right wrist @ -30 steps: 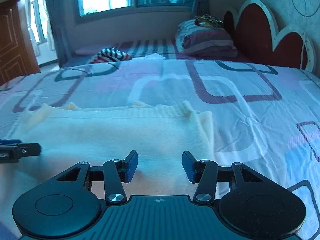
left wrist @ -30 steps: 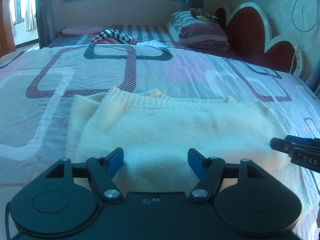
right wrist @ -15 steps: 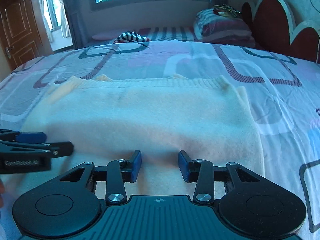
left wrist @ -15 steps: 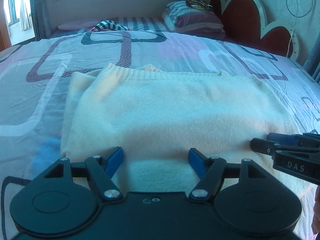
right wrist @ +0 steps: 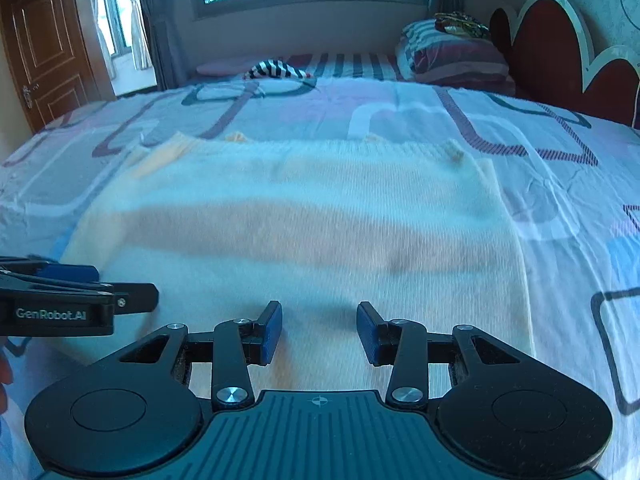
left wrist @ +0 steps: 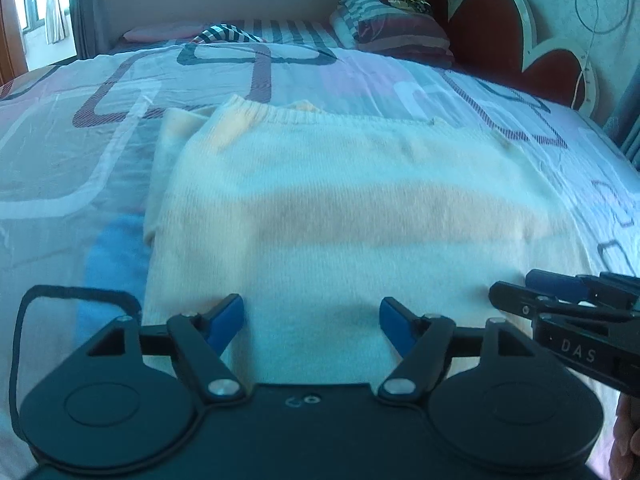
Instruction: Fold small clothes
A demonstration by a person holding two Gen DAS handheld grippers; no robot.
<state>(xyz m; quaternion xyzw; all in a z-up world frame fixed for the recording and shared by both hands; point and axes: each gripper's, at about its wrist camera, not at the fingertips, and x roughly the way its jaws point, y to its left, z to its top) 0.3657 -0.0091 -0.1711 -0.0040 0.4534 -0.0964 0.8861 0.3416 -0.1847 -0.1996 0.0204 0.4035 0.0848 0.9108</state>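
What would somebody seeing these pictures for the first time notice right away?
The cream knitted sweater spread flat over the patterned bedsheet fills the middle of both views. Close to the camera, the left hand-held gripper and the right hand-held gripper sit open over the sweater's near edge, blue pads apart. Behind, a red scalloped headboard and striped pillows stand at the far right.

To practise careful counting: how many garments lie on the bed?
2: a cream knitted sweater spread flat near both grippers, and a striped garment bunched up far back near the pillows. Others may be hidden.
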